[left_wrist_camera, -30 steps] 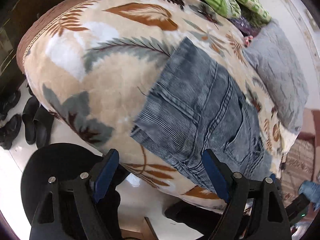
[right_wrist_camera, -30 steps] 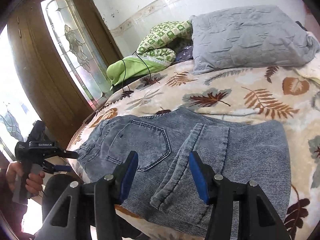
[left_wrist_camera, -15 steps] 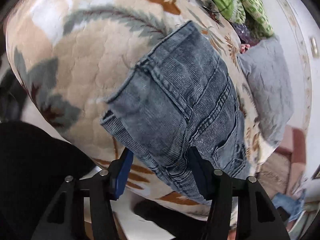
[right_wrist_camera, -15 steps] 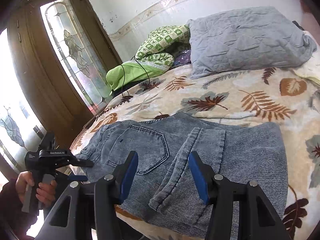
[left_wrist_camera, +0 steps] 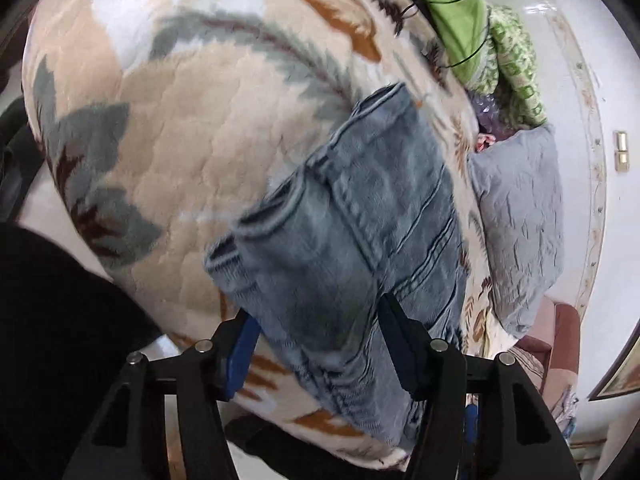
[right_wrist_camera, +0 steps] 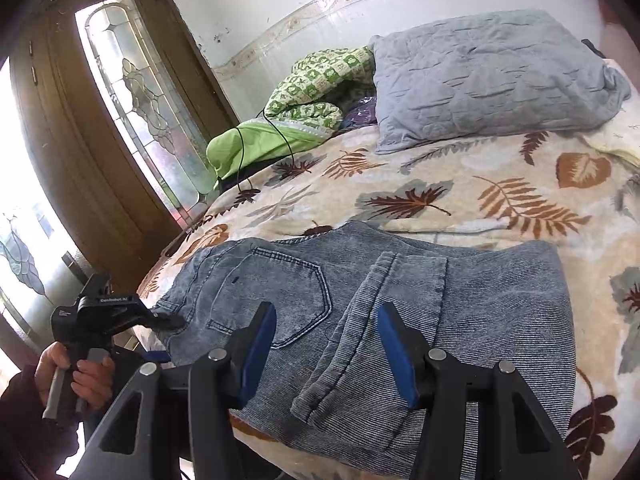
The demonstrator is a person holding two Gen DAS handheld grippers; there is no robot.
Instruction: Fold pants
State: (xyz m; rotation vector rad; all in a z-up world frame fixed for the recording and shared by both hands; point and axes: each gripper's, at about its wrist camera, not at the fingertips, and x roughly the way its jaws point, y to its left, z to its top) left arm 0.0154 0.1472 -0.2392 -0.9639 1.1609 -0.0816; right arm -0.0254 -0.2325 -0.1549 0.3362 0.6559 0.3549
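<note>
Straddling the waistband edge of the folded denim pants (left_wrist_camera: 360, 240), the left gripper (left_wrist_camera: 316, 344) has its blue-padded jaws spread, cloth between them (whether they pinch it cannot be told). The right gripper (right_wrist_camera: 326, 350) hovers wide open above the pants' near hem. The pants lie on a leaf-print blanket (right_wrist_camera: 460, 184); a grey pillow (right_wrist_camera: 492, 76) rests beyond.

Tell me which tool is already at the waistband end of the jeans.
The left tool, at the jeans waistband corner; the right tool hovers open above the folded leg hem.
</note>
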